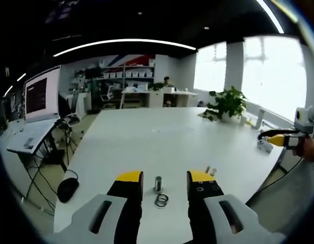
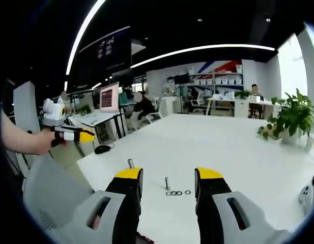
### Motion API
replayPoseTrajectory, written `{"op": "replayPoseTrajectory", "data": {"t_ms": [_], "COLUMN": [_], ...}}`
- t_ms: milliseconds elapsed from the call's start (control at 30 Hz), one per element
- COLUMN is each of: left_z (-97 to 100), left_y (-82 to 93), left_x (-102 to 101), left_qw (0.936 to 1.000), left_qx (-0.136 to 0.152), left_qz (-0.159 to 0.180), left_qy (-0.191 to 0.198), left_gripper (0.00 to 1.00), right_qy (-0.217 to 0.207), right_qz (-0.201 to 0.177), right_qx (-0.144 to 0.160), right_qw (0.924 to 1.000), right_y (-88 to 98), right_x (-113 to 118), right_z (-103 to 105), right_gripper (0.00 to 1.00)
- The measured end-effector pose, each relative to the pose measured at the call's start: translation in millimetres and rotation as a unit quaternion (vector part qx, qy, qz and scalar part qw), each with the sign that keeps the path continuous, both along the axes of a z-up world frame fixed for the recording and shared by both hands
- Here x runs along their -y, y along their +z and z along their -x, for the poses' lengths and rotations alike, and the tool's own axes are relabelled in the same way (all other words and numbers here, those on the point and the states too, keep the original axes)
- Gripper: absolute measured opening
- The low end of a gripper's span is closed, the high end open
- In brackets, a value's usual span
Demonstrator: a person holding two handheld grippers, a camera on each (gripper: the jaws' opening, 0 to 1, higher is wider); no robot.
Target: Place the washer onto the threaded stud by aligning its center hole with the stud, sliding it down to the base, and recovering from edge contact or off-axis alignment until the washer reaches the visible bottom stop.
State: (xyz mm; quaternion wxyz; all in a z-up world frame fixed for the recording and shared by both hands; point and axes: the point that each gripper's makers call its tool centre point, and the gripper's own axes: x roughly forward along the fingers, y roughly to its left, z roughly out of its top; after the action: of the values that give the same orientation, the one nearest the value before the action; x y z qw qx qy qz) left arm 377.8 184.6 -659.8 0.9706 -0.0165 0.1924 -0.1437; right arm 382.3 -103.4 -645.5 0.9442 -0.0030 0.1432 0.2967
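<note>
1. The biggest risk I see is a poor pick. The flat silver metal washers (image 1: 161, 200) lie overlapping on the white table (image 1: 162, 137), so closing on them could lift two at once, or just skid them across the smooth top.

2. Next risk: off-axis seating. The short upright threaded metal stud (image 1: 158, 183) is narrow, and a washer brought down tilted would, I expect, catch on the threads or perch on the tip instead of dropping to the base.

3. The stud looks free-standing. A sideways nudge from a yellow-tipped jaw could topple it. I cannot tell whether it is fixed to the table.

4. In the right gripper view, a slim silver stud (image 2: 167, 183) stands just behind a row of small metal rings (image 2: 177, 193), with a second short metal post (image 2: 130, 163) further off near the table edge.

5. My left gripper (image 1: 165, 179) is spread wide and holds nothing. Stud and washers sit between its jaws in the picture, apparently untouched.

6. My right gripper (image 2: 168, 175) is likewise gaping and empty, hovering above the table with the ring row framed between its jaws.

7. Each gripper shows in the other's view off the table's edge, held in a hand; their height over the table I cannot judge.

8. No washer is on a stud yet; the task looks unstarted.
</note>
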Motion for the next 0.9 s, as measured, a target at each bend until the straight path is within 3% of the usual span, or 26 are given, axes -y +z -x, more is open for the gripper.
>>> {"op": "replayPoseTrajectory", "data": {"t_ms": [367, 433, 533, 800, 900], "left_z": [-1.8, -0.6, -3.2, -0.6, 2.1], "left_y": [-6.8, -14.8, -17.7, -36.7, -52.2], "left_x": [-3.6, -2.8, -0.4, 14.0, 19.2], "left_qw": [0.9998, 0.9992, 0.9989, 0.9946, 0.9898], "left_qx": [-0.019, -0.04, -0.045, -0.09, -0.13], "left_qz": [-0.005, -0.009, -0.013, -0.039, -0.03], "left_qy": [0.006, 0.003, -0.003, -0.036, -0.049], "left_gripper": [0.33, 0.32, 0.32, 0.32, 0.32], "right_qy": [0.005, 0.01, 0.014, 0.007, 0.005], "right_qz": [-0.019, -0.014, -0.009, -0.015, -0.014], "right_qx": [0.001, 0.0, 0.001, -0.006, -0.007], "right_qw": [0.9998, 0.9998, 0.9999, 0.9998, 0.9999], "right_y": [5.0, 3.9, 3.2, 1.8, 1.2], "right_x": [-1.1, -3.1, -4.6, -1.1, -0.9], "right_z": [-0.3, 0.9, 1.9, -0.4, -0.6], "right_gripper": [0.43, 0.43, 0.43, 0.43, 0.42]}}
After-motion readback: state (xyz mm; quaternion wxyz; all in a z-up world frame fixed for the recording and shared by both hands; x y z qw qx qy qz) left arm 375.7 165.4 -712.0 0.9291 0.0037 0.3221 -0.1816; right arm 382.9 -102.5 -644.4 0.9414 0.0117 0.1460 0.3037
